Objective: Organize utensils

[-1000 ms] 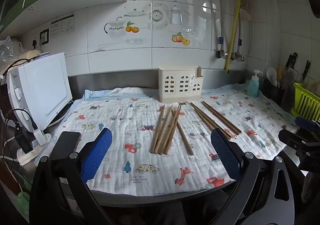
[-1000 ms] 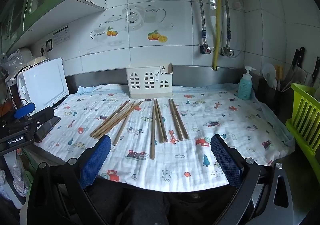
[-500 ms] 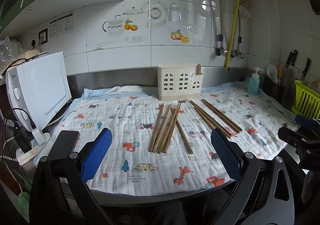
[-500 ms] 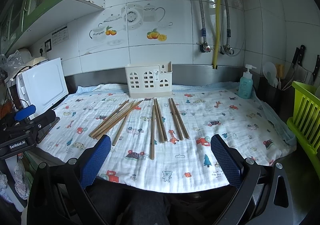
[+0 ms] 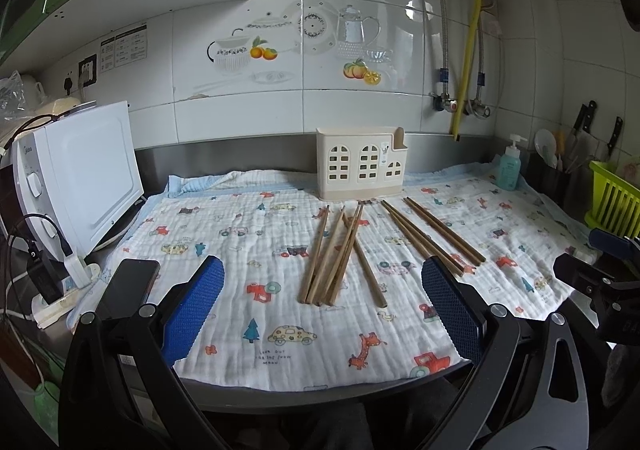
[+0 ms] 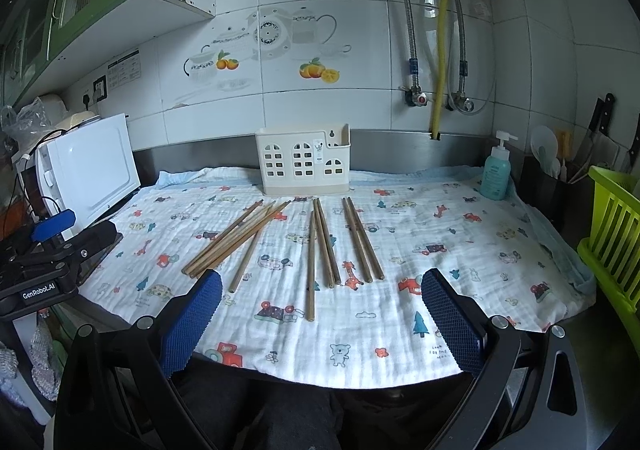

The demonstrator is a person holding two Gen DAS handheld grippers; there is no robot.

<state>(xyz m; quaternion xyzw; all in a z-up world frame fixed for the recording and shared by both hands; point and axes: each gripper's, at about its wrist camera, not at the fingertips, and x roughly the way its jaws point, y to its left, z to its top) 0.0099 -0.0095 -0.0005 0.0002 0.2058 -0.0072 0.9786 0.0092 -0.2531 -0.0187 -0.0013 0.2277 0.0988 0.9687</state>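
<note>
A kitchen counter (image 5: 248,396) draped in a white cloth (image 5: 280,354) printed with cartoon cars and animals fills the middle of both wrist views. Wooden chopsticks (image 5: 332,256) lie loose on the cloth in the centre of the frame, grouped in small bundles: in the right wrist view, one fan of sticks (image 6: 236,236) angles toward the lower left, a second group (image 6: 324,244) runs nearly straight down the frame, and a pair (image 6: 362,240) sits just to its right. Behind them, against the steel back edge of the counter, stands a cream plastic utensil holder (image 5: 358,164) with window-shaped cutouts, upright and apart from the chopstick tips.

The left hand-held gripper (image 5: 322,298) sits low in its frame with its blue-padded fingers (image 5: 194,308) spread wide, nothing between them. The right hand-held gripper (image 6: 320,310) is likewise spread wide over the near edge of the cloth, its pads (image 6: 450,320) holding nothing.

At the left of the frame a white microwave (image 5: 84,178) stands beside a dark phone (image 5: 126,286) lying on the cloth's edge. At the right, a bottle of blue-green soap (image 6: 496,170) stands near the wall, with a lime-green plastic rack (image 6: 612,226) at the far right edge and knives (image 6: 600,118) on the tiled wall above.
</note>
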